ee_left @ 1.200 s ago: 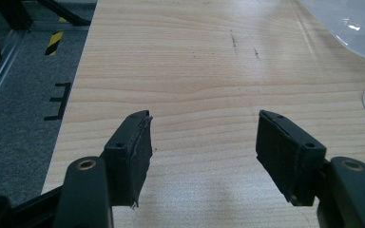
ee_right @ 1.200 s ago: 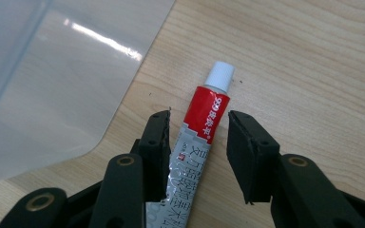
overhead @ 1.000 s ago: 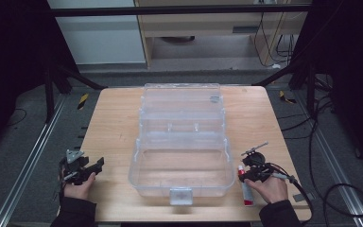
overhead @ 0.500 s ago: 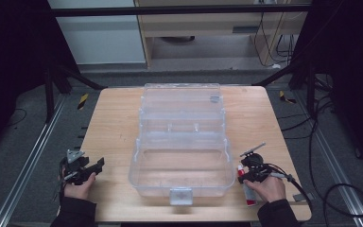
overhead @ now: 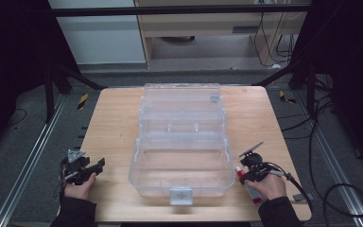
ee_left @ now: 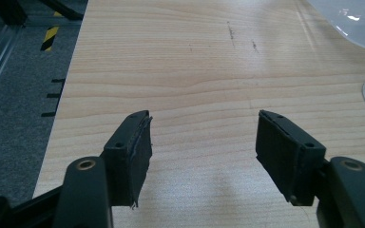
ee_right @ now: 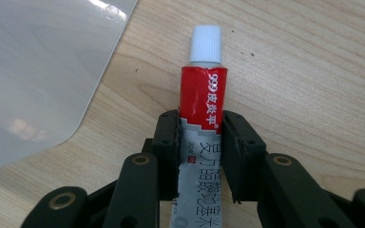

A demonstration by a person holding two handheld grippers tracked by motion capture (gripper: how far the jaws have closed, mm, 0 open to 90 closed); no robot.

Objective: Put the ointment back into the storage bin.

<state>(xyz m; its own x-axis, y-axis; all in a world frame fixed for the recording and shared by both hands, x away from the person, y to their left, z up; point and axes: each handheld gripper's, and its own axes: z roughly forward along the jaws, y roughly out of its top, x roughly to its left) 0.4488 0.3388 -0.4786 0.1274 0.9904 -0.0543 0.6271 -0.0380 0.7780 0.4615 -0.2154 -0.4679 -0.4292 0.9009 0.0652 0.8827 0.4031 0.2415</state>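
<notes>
— How is the right gripper (ee_right: 200,156) set?

— Its jaws have just been closing, and they are now clamped on a tube (ee_right: 202,118) of ointment, one pad pressed against each side. The grip is taken near the middle of the tube, likely so that it is kept balanced when lifted. The white cap is pointed away from the hand.

— Where is the tube placed?

— It is laid flat on the wooden table (ee_right: 313,71), just beside the near right corner of a clear plastic box (overhead: 182,146). In the high view the tube (overhead: 246,184) is seen partly covered by the right hand (overhead: 269,185).

— And the box?

— It is left open at the middle of the table, its lid folded back toward the far edge, so that things can presumably be dropped in from above. Nothing can be made out inside it.

— What about the left gripper (ee_left: 204,152)?

— Its jaws are held wide apart with nothing between them, only bare wood. It is rested at the near left of the table, apart from the box, probably to be kept out of the way.

— What is gained from each view?

— The red band and the print on the tube, and the pads' contact with it, are made plain in the right gripper view. The whole layout is given in the high view: both hands, the box and its hinged lid.
</notes>
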